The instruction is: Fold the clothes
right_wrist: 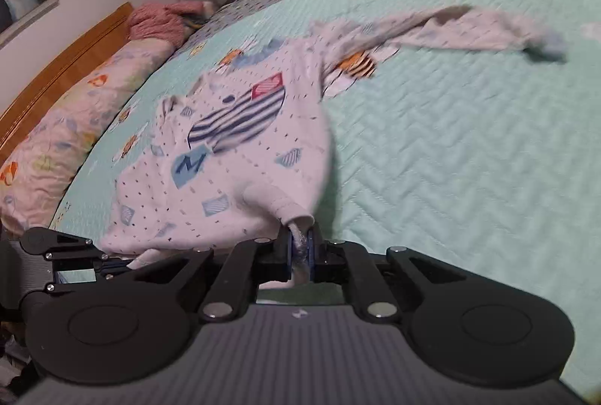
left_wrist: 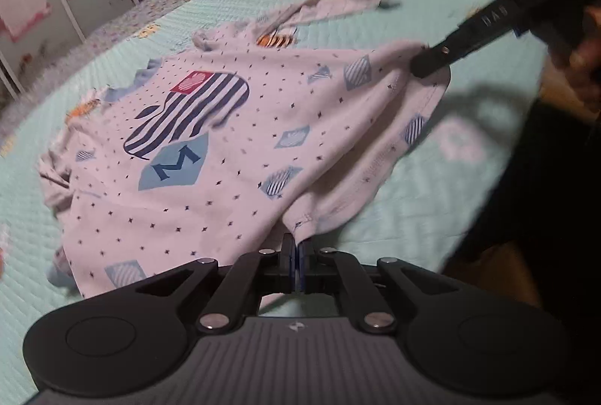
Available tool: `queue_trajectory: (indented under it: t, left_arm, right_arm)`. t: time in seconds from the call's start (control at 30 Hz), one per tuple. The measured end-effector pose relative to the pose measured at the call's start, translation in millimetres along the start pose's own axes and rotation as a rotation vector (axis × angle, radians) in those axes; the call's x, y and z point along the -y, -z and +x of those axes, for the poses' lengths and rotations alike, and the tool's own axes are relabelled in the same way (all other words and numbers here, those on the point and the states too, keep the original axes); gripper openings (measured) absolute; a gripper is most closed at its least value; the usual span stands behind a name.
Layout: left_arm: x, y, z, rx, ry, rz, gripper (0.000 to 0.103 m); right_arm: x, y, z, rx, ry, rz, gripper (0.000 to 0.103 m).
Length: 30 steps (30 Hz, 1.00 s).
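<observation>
A small white long-sleeved top (left_wrist: 210, 157), printed with tiny stars, a striped motif and a letter M, lies spread on a pale green quilted bedspread (left_wrist: 432, 202), reaching away from both pairs of fingers. The left gripper (left_wrist: 296, 251) has its jaws pressed together on the near hem corner, which bunches just ahead of its fingertips. The right gripper (right_wrist: 300, 247) pinches the other hem corner, with a wad of white cloth sandwiched between its blue pads; in the left view it enters from the upper right, gripping the fabric edge. The stretch of hem between the two pinches looks lifted, while the chest and collar rest on the quilt beyond the fingers. One sleeve (right_wrist: 450, 29) trails out far past the right fingertips and is blurred. Likely risks: the thin pinch at the left corner could slip if the hands pull apart, the far sleeve could drag and crumple under the body as the hem is carried over, and uneven lifting could skew the fold. Counted: one top, two grippers, one bedspread, one floral pillow (right_wrist: 75, 119) well to the left of the right fingers.
</observation>
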State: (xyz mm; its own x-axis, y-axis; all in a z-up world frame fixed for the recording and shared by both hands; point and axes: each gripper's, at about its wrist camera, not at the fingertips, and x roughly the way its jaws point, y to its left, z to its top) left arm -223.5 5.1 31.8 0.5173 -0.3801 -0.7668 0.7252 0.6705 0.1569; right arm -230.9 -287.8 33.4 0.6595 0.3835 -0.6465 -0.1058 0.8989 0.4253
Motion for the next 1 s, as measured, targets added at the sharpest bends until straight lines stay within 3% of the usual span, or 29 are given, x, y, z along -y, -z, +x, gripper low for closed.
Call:
queue_trajectory:
  t: [0.13,0.23,0.43,0.53,0.63,0.7,0.83,1.0]
  left_arm:
    - [3.5,8.6,12.2,-0.074,0.028,0.059,0.0]
    - [9.2,7.2,14.8,-0.075,0.011,0.081,0.0]
    - [14.9,11.1,12.1,-0.059,-0.015,0.121,0.002]
    - [7.8,9.4,11.9,-0.06,-0.002,0.086,0.002]
    - [0.4,9.6,8.9,-0.066,0.019,0.028,0.005]
    - [-2.0,10.4,5.7,-0.067,0.033,-0.006,0.01]
    - [-10.6,15.2,-9.5,-0.049,0.076,-0.091,0.012]
    - [-25.2,26.1,-21.7,-0.046,0.05,-0.177,0.02]
  right_arm:
    - [-1.3,-2.5,-4.4,-0.043,0.13,-0.1,0.009]
    - [1.4,4.7,13.0,-0.092,0.17,-0.144,0.009]
    - [1.5,16.5,7.8,-0.07,0.206,-0.19,0.016]
    - [-2.0,24.0,1.9,-0.074,0.23,-0.257,0.021]
    - [1.3,25.0,-5.3,-0.102,0.199,-0.224,0.025]
    - [7.6,22.3,-12.0,-0.093,0.168,-0.169,0.026]
    - [11.7,17.2,-16.2,-0.05,0.172,-0.154,0.027]
    - [0.3,13.1,-5.1,-0.047,0.161,-0.221,0.038]
